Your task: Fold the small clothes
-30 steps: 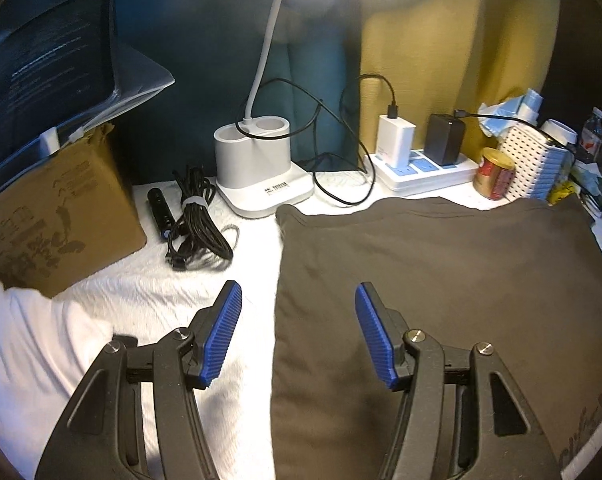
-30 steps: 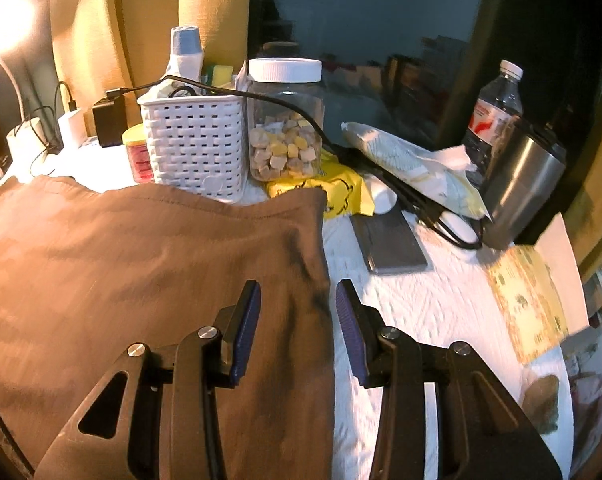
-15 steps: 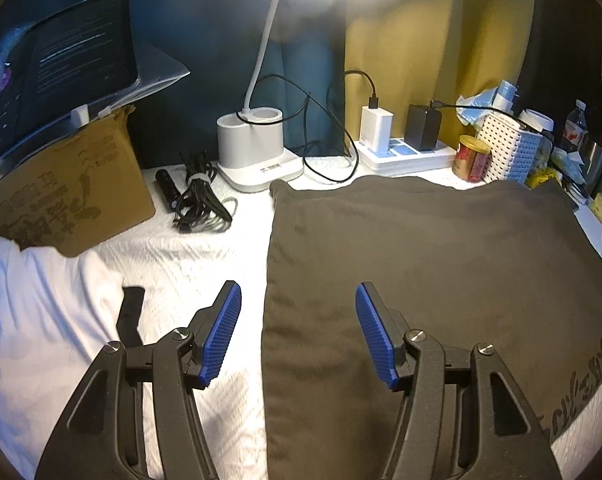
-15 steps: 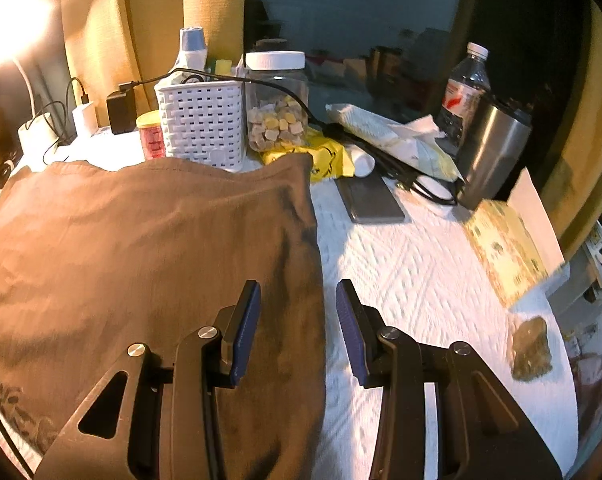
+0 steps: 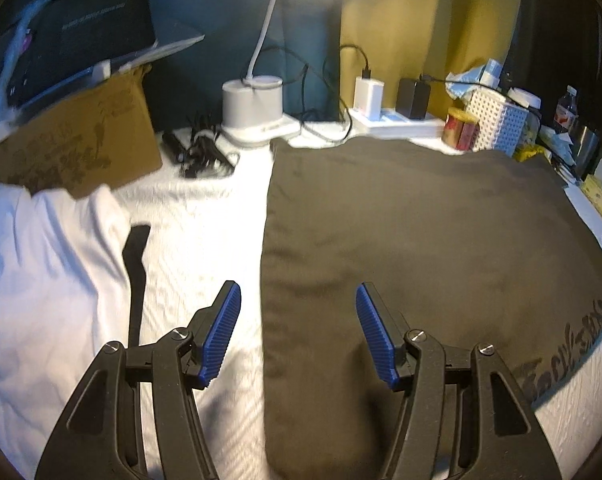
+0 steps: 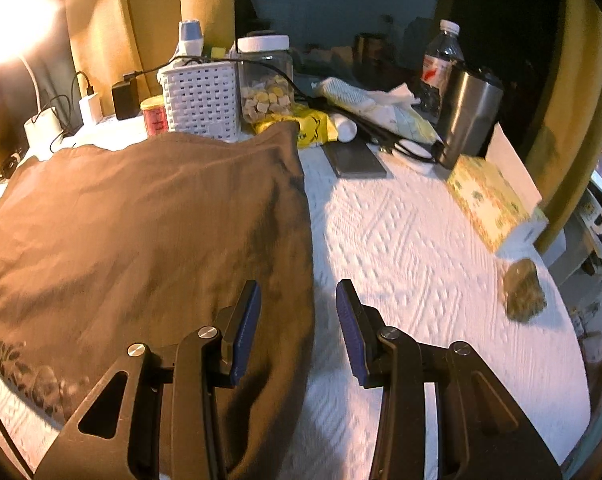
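A dark brown folded garment (image 5: pixel 421 248) lies flat on the white quilted table cover; it also shows in the right wrist view (image 6: pixel 149 232), with printed lettering near its front edge. My left gripper (image 5: pixel 299 328) is open and empty, above the garment's left edge. My right gripper (image 6: pixel 299 328) is open and empty, above the garment's right edge. A white garment (image 5: pixel 41 280) lies in a heap at the left with a black strap (image 5: pixel 135 264) beside it.
At the back stand a lamp base (image 5: pixel 253 114), a cable bundle (image 5: pixel 201 152), a power strip (image 5: pixel 397 120), a white basket (image 6: pixel 201 100), a jar (image 6: pixel 266 80), a steel tumbler (image 6: pixel 469 116) and a bottle (image 6: pixel 439 60). A cardboard box (image 5: pixel 73 144) stands left; a tissue box (image 6: pixel 493 204) right.
Both grippers have pulled back toward the table's front, staying open. More of the brown garment and the white garment has come into view.
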Tool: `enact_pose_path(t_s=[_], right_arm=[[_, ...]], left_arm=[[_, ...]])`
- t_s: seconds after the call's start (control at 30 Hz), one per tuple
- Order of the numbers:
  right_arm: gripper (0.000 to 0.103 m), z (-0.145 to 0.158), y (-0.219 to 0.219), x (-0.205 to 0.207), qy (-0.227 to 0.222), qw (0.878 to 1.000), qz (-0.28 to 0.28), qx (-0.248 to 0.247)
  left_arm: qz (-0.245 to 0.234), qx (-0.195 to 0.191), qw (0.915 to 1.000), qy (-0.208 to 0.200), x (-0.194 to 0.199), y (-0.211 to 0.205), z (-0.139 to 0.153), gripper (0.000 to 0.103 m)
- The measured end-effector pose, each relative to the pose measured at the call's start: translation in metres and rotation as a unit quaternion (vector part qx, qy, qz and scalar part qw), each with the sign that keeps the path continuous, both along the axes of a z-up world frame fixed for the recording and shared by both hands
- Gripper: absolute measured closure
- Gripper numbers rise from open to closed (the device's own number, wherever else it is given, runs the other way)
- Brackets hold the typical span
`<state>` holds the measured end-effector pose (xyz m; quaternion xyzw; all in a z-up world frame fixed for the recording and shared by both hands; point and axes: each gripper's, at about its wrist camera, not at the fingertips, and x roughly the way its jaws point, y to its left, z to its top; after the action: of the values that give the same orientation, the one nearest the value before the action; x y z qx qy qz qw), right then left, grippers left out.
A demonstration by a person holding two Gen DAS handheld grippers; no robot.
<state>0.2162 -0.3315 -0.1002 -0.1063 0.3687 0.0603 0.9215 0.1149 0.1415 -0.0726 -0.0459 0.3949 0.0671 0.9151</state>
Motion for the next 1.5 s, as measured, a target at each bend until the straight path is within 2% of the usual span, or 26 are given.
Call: enact_pose_path(t_s=[0.2,0.27,0.3,0.33,0.53,0.63,0.77,1.0,1.17,1.23,1.27,1.3,1.33,1.37,1.4,1.43,1.47,1.5], right_arm=[[0.061,-0.01,-0.008,-0.014,0.01,1.0,-0.008,0.005],[0.061,-0.013,-0.011,-0.019,0.014,1.0,-0.01,0.01],[0.061,-0.015,-0.012,-0.021,0.017,1.0,-0.01,0.012],[0.061,-0.015,-0.013,-0.023,0.018,1.0,-0.011,0.013],[0.061,-0.017,-0.023,-0.036,0.023,0.999,-0.016,0.019],[0.055,-0.018,-0.035,-0.043,0.026,0.999,-0.025,0.03],[0.055,-0.023,-0.049,-0.052,0.043,0.996,-0.027,0.069],[0.055,-0.022,-0.046,-0.062,0.053,0.993,-0.018,0.103],[0.055,-0.022,-0.05,-0.068,0.071,0.984,-0.025,0.16],[0.056,-0.024,-0.043,-0.072,0.064,0.986,-0.023,0.15],[0.062,-0.024,-0.041,-0.073,0.06,0.987,-0.025,0.145],[0.084,-0.025,-0.04,-0.072,0.058,0.986,-0.028,0.154],[0.097,-0.026,-0.04,-0.072,0.064,0.984,-0.024,0.167],[0.098,-0.029,-0.038,-0.071,0.073,0.981,-0.016,0.179],[0.098,-0.029,-0.034,-0.072,0.067,0.983,-0.01,0.172],[0.098,-0.028,-0.033,-0.072,0.065,0.984,-0.005,0.164],[0.099,-0.027,-0.033,-0.072,0.065,0.985,0.0,0.161],[0.099,-0.024,-0.036,-0.071,0.062,0.985,0.0,0.16]], left_arm=[[0.008,-0.017,0.9997,0.015,-0.015,0.004,-0.007,0.043],[0.011,-0.022,0.9996,0.016,-0.018,0.006,-0.008,0.034],[0.012,-0.024,0.9995,0.015,-0.02,0.006,-0.008,0.026],[0.015,-0.028,0.9994,0.012,-0.023,0.007,-0.008,0.025],[0.007,-0.047,0.9986,0.023,-0.035,0.012,-0.014,0.025],[-0.009,-0.052,0.9982,0.029,-0.038,0.009,-0.015,0.025],[-0.012,-0.054,0.998,0.031,-0.04,0.008,-0.015,0.025],[-0.021,-0.054,0.9978,0.034,-0.049,0.005,-0.016,0.025],[-0.021,-0.048,0.9979,0.037,-0.048,0.006,-0.017,0.025],[-0.019,-0.041,0.9982,0.039,-0.047,0.004,-0.017,0.025],[-0.018,-0.038,0.9983,0.04,-0.047,0.002,-0.017,0.025],[-0.017,-0.035,0.9984,0.041,-0.046,0.001,-0.018,0.026],[-0.017,-0.031,0.9985,0.042,-0.046,0.0,-0.018,0.026],[-0.018,-0.029,0.9985,0.043,-0.046,-0.001,-0.018,0.026],[-0.02,-0.028,0.9985,0.043,-0.046,-0.002,-0.018,0.033],[-0.022,-0.026,0.9986,0.041,-0.046,-0.003,-0.018,0.049],[-0.023,-0.023,0.9987,0.04,-0.046,-0.003,-0.017,0.054],[-0.026,-0.024,0.9986,0.039,-0.046,-0.003,-0.017,0.07]])
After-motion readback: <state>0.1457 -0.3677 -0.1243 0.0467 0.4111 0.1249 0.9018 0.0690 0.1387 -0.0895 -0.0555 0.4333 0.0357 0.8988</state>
